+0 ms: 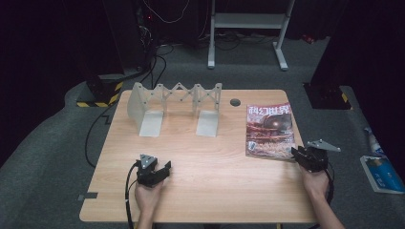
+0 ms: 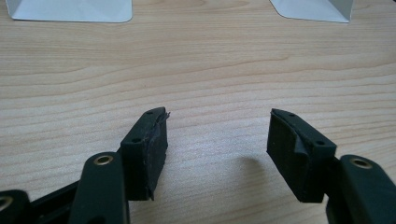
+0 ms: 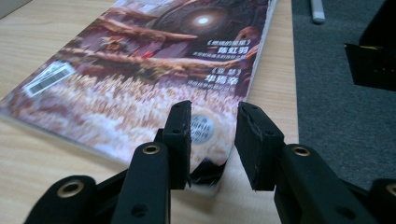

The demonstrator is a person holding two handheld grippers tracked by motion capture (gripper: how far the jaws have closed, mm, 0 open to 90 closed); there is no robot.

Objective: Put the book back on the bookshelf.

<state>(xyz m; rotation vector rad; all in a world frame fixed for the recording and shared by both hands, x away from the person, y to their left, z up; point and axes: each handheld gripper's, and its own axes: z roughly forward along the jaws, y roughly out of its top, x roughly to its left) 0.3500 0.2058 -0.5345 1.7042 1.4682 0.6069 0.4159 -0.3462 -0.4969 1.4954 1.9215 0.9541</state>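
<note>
At the near edge of the wooden table (image 1: 205,157), the left gripper (image 1: 160,172) rests low over bare wood with its jaws spread wide and nothing between them. The right gripper (image 3: 212,135) sits at the magazine's near right corner, jaws narrowly parted and not pressing on it. The magazine (image 1: 269,130) lies flat near the table's right edge, and farther back stands a white folding book rack (image 1: 176,107).

Bare surface (image 1: 210,162) is lying open between the hands; the expanding book rack (image 1: 176,107) is blocking the far edge, the magazine (image 1: 270,131) the right.
</note>
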